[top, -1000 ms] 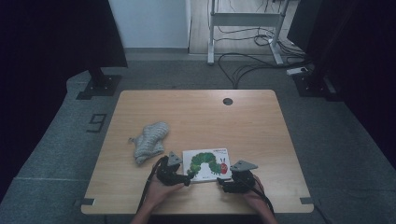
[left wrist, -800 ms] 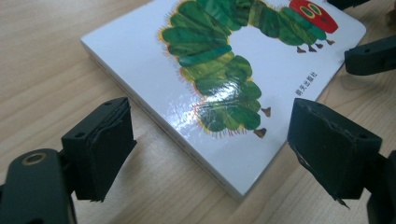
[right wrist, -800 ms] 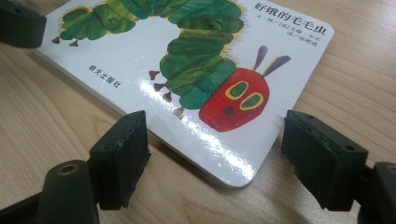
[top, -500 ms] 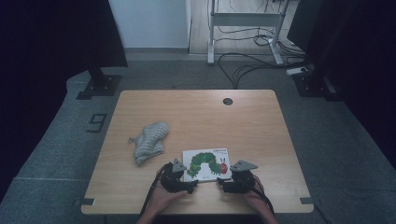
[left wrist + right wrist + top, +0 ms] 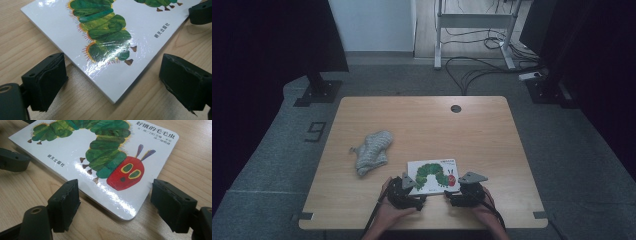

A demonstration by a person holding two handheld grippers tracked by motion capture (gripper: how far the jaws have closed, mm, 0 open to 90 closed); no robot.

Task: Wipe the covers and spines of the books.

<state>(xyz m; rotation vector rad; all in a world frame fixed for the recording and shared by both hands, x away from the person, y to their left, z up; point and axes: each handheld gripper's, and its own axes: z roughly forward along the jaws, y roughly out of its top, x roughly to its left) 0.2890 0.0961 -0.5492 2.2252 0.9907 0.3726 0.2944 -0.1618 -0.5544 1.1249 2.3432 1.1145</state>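
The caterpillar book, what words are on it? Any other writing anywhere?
"好饿的毛毛虫": title, top corner of the book cover.
"明天出版社": along the cover's bottom edge.
Two small lines under the title: too blurred to read.
"9": mark on the floor left of the table.

Cloth [image 5: 372, 151] lies left of book [image 5: 432, 175] on table [image 5: 422, 120].

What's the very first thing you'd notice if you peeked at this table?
The white picture book with a green caterpillar and red face catches the eye first, lying flat near the front edge of the light wooden table. The left black gripper and the right black gripper each sit open around a near corner of it. A crumpled grey cloth lies to the book's left.
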